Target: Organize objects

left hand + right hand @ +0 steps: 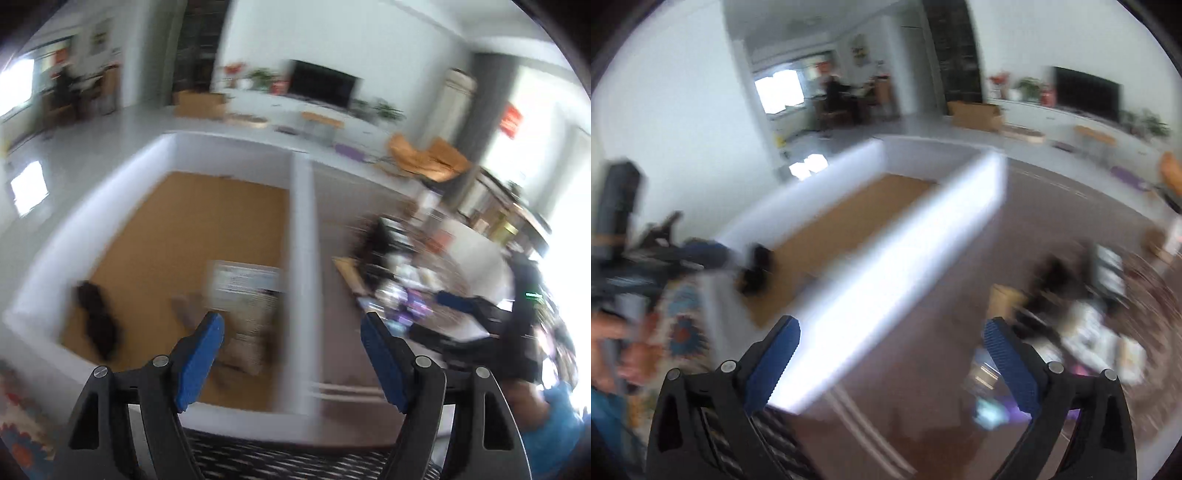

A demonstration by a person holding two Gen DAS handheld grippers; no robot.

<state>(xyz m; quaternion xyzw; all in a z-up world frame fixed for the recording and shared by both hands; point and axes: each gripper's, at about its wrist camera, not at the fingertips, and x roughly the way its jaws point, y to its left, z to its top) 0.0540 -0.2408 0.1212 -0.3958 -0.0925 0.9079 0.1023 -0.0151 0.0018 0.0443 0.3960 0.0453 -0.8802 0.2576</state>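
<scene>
White-walled box point(299, 236) with a brown floor is seen holding a dark item point(96, 319) and a printed packet point(245, 295). Mixed clutter point(406, 284) is heaped beside it on the rug. Left gripper point(293, 332) and right gripper point(890, 336) are held with jaws apart, nothing between them.

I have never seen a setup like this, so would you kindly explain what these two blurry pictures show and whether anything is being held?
A person holds a two-fingered tool in each hand, and each carries a fisheye camera looking along its blue fingers. One picture is from the left tool, the other from the right tool. Both stand open and hold nothing. Ahead lies a white box with a brown floor; a dark item and a packet lie inside. Right of it sits a blurred pile of mixed things, too smeared to name.
</scene>
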